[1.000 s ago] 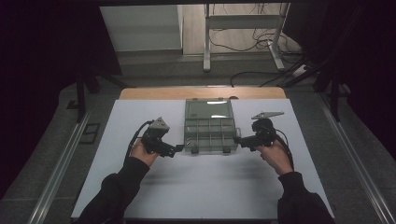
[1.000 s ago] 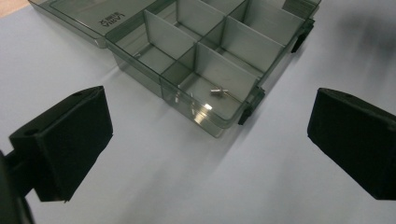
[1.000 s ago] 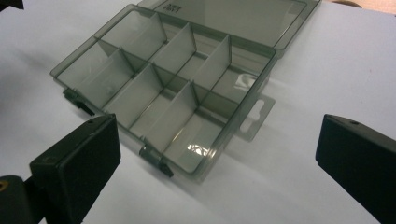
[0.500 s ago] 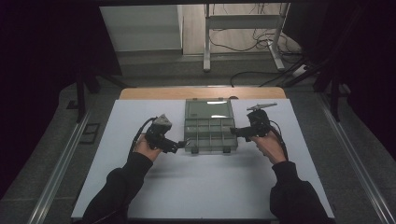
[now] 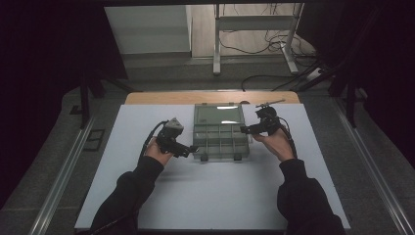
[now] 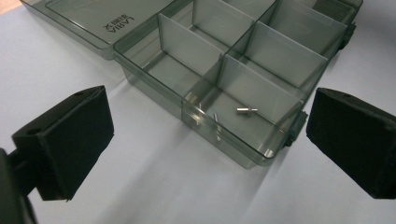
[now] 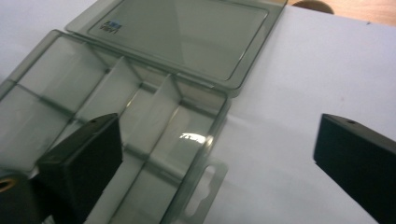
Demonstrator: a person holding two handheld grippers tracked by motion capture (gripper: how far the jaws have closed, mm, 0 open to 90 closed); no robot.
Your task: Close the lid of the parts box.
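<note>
Sitting on the white table (image 5: 147,196), the clear plastic box (image 5: 221,139) lay open, lid flat behind it. The left gripper (image 5: 188,149) and right gripper (image 5: 243,129) each hovered beside it, jaws wide apart, holding nothing. One small metal pin (image 6: 246,110) lay in a corner compartment.

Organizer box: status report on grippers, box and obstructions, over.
Left gripper open, empty. Right gripper open, empty. Box open, lid flat; small pin in corner compartment. Nothing blocking.

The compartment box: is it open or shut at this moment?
Open. The compartment box has its clear lid folded back flat on the white table, leaving the dividers exposed.
</note>
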